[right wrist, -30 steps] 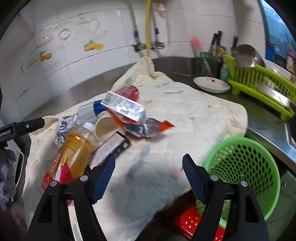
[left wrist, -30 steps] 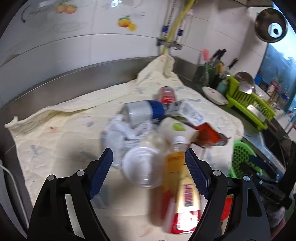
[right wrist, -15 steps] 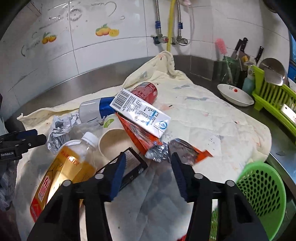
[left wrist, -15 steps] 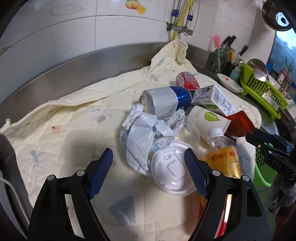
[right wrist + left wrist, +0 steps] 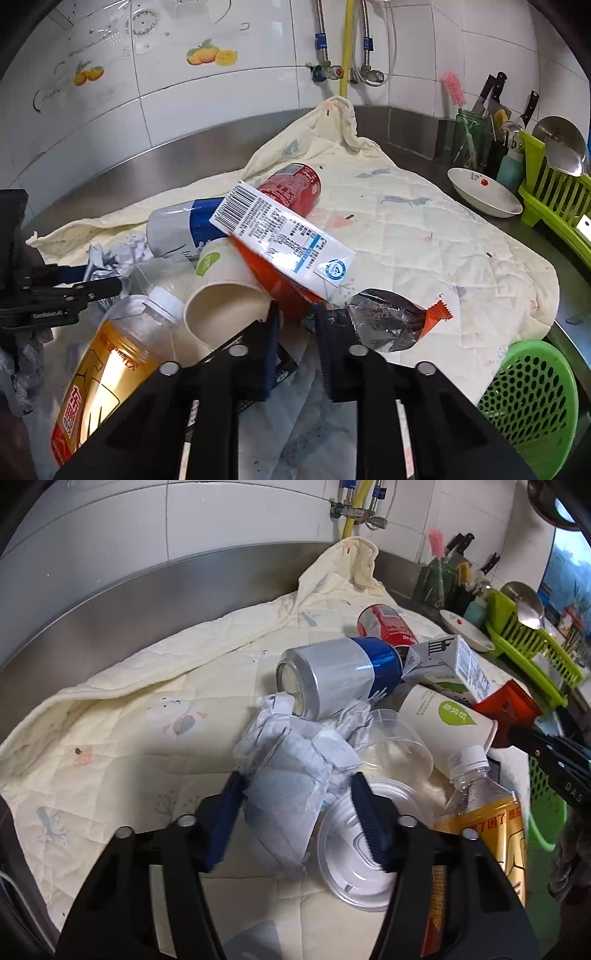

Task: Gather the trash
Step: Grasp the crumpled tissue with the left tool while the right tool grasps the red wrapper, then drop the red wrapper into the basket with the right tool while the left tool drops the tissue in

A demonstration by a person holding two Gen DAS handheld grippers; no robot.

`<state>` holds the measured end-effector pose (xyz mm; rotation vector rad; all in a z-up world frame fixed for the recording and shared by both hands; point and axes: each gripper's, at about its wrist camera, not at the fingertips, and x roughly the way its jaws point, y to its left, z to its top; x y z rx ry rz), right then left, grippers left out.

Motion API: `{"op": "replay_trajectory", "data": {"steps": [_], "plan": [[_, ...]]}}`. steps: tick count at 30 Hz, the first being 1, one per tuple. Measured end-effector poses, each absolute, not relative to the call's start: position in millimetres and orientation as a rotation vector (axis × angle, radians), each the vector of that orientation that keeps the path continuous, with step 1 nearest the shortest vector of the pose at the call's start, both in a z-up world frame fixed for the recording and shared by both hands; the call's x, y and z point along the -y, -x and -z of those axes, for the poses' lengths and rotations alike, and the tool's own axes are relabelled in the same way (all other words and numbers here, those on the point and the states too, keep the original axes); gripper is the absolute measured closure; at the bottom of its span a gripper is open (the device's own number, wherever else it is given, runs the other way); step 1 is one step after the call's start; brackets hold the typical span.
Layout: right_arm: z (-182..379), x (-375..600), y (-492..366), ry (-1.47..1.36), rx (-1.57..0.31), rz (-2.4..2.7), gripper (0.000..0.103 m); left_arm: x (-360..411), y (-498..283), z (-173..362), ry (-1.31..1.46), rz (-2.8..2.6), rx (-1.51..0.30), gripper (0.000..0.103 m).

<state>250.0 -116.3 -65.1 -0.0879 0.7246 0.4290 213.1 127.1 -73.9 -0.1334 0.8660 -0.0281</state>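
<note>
A heap of trash lies on a cream quilted cloth: a silver-blue can, a red can, a milk carton, a paper cup, an orange drink bottle, a clear cup, a white lid, an orange foil wrapper. My left gripper has closed on the crumpled white paper. My right gripper is nearly shut around the wrapper's edge in front of the paper cup; whether it grips is unclear.
A green mesh basket stands at the counter's front right edge. A white bowl, a green dish rack and a knife holder are at the back right. Steel backsplash and tiled wall behind.
Both grippers have moved forward into the trash heap and narrowed their jaws. The left has closed around the crumpled paper; the right has closed toward the foil wrapper.
</note>
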Motion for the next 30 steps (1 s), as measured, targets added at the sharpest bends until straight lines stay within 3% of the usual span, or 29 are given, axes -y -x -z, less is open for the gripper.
{"op": "replay_trajectory", "data": {"steps": [8, 30], "plan": [[54, 123, -238, 0.055, -0.693, -0.441, 0.102, -134, -203, 66, 0.156, 0.023, -0.834, 0.066], [4, 182, -163, -0.024, -0.549, -0.379, 0.102, -123, -152, -6, 0.179, 0.086, -0.653, 0.07]]}}
